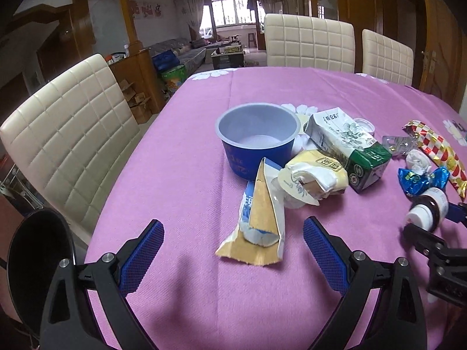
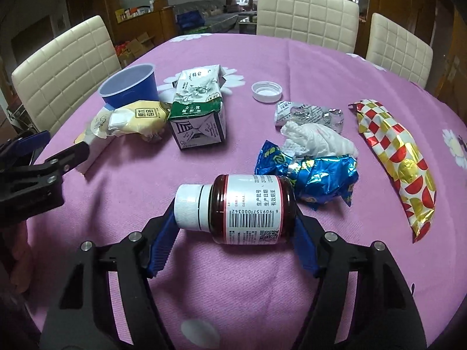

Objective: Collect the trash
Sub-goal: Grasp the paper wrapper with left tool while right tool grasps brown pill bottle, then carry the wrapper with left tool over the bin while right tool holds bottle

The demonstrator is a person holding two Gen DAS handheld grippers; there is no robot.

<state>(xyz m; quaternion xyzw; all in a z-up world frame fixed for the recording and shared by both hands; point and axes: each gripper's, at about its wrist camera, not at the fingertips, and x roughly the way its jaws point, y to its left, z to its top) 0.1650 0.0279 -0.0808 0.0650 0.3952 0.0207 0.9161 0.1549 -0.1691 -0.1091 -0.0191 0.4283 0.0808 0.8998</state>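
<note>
Pink cloth [image 2: 204, 277] covers a dining table strewn with trash. Right gripper [image 2: 236, 227] clamps a brown pill bottle [image 2: 248, 210] lying sideways, cap to the left, beside a blue foil wrapper [image 2: 318, 180]. Left gripper [image 1: 233, 239] gapes empty around a torn carton [image 1: 259, 221], near a blue cup [image 1: 256, 143].

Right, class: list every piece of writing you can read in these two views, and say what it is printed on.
"生产批号", "生产日期", "有效期至": on the pill bottle label, printed sideways.
"6 909157 000342": under the barcode on the same label, upside down.
Milk carton, yellow wrapper, blue cup, blue foil wrapper: print is present, but too blurred to read.
</note>
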